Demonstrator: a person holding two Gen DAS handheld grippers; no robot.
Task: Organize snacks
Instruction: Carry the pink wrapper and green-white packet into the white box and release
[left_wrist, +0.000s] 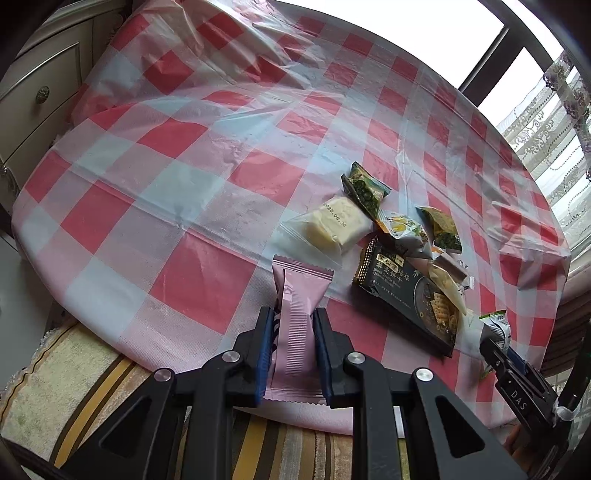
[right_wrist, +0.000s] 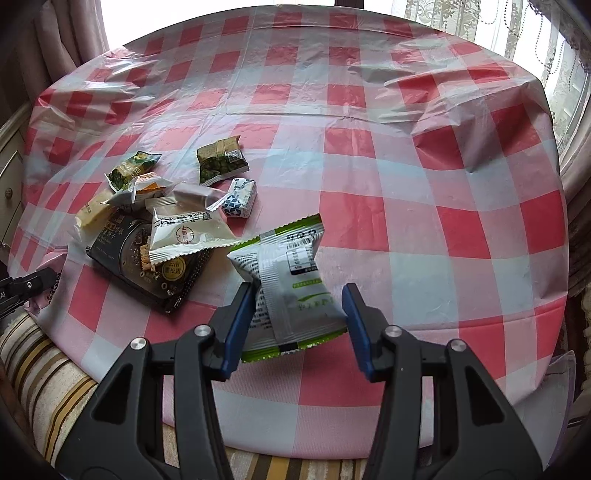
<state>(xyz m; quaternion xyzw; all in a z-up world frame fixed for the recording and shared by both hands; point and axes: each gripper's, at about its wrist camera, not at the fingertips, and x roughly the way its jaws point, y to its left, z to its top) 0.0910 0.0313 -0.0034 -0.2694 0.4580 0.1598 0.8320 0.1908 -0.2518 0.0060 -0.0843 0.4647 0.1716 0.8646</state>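
While the left gripper (left_wrist: 293, 347) clamps a pink packet (left_wrist: 299, 317) between its blue pads, the right gripper (right_wrist: 299, 325) grips a crumpled green-and-white packet (right_wrist: 291, 284) from both sides. Both packets are held above the near edge of the checked tablecloth (right_wrist: 369, 166), each just beside the black cracker box (right_wrist: 147, 258) on opposite sides. On that box leans a cream sachet (right_wrist: 184, 232); beyond it lie two green leaf-print packets (right_wrist: 221, 158), a blue-patterned wrapped cube (right_wrist: 240, 197) and a clear-wrapped yellow cake (left_wrist: 334, 223)
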